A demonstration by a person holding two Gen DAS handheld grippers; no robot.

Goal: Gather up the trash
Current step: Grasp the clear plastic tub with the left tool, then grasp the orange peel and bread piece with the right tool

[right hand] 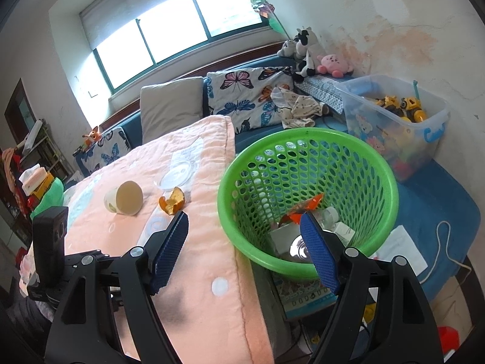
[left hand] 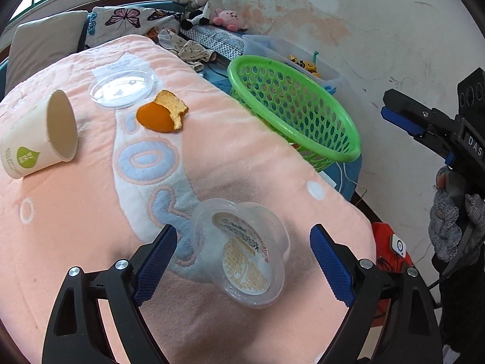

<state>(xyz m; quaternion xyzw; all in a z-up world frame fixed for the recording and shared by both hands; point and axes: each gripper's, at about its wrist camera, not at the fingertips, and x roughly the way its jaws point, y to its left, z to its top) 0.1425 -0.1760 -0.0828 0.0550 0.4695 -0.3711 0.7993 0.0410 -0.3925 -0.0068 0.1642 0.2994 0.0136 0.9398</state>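
Green basket (right hand: 306,163) holds wrappers; clear cup (left hand: 242,251) lies between left claw (left hand: 242,261) fingers.

**Two wrist cameras, one bed, crossing angles**

My left camera looks steeply down over my left claw (left hand: 242,261) onto the pink blanket (left hand: 91,212), close in, facing toward the far pillows and the wall. The clear plastic cup (left hand: 239,251) fills the near foreground between the fingers. At its right edge I catch my right claw (left hand: 403,115) from the side.

My right camera sits higher and further back, off the bed's edge, looking over my right claw (right hand: 245,251) toward the window (right hand: 169,27). Both views share the green basket (left hand: 303,115) (right hand: 382,176), the paper cup (left hand: 39,142) (right hand: 124,197), the orange peel (left hand: 160,115) (right hand: 172,201), and the stuffed toys.
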